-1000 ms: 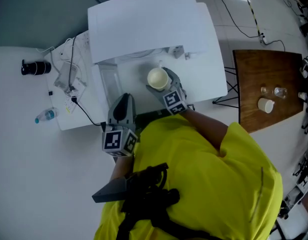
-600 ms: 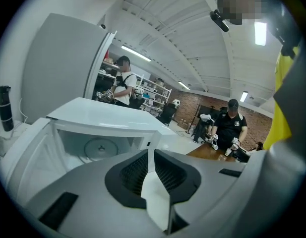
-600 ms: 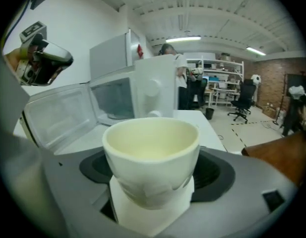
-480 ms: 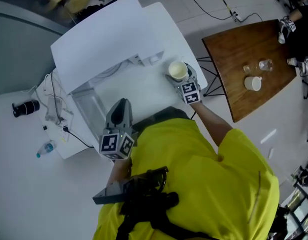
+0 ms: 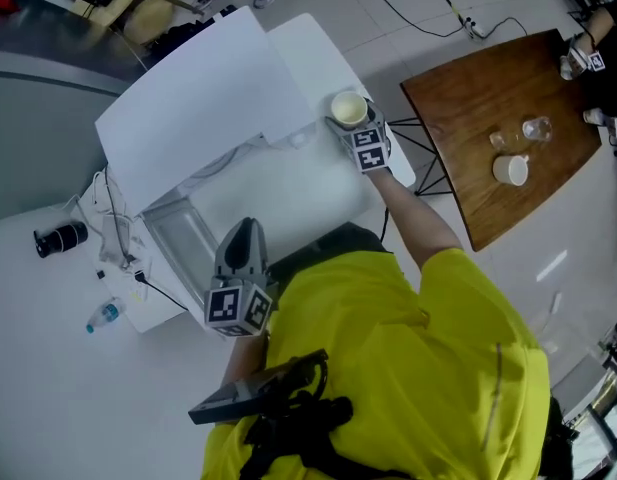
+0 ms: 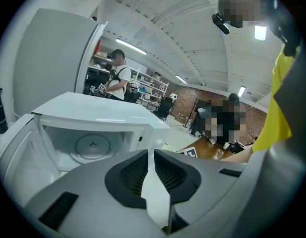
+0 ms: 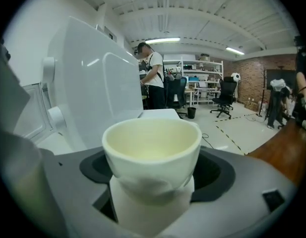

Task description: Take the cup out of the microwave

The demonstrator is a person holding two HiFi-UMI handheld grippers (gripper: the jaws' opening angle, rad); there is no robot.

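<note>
Cream and smooth, the round cup [image 7: 152, 145] is sitting upright between the grey jaws of the right gripper [image 5: 347, 120]. The jaws are pinching it low on both sides. The cup is looking empty inside. It is hanging outside the white, boxy microwave [image 5: 193, 103], just beside the microwave's right front corner and over the white table [image 5: 318, 183].

The microwave door [image 5: 178, 240] is standing open at the microwave's left side. A round, flat turntable plate [image 6: 93, 145] is lying inside the microwave.

The left gripper [image 5: 244, 230] is hovering in front of the microwave's open mouth. Its black ribbed pads [image 6: 133, 175] are pressing nearly together, with only a thin slit and nothing between them.

A brown wooden table [image 5: 458, 98] is standing well apart, to the right of the microwave.
</note>
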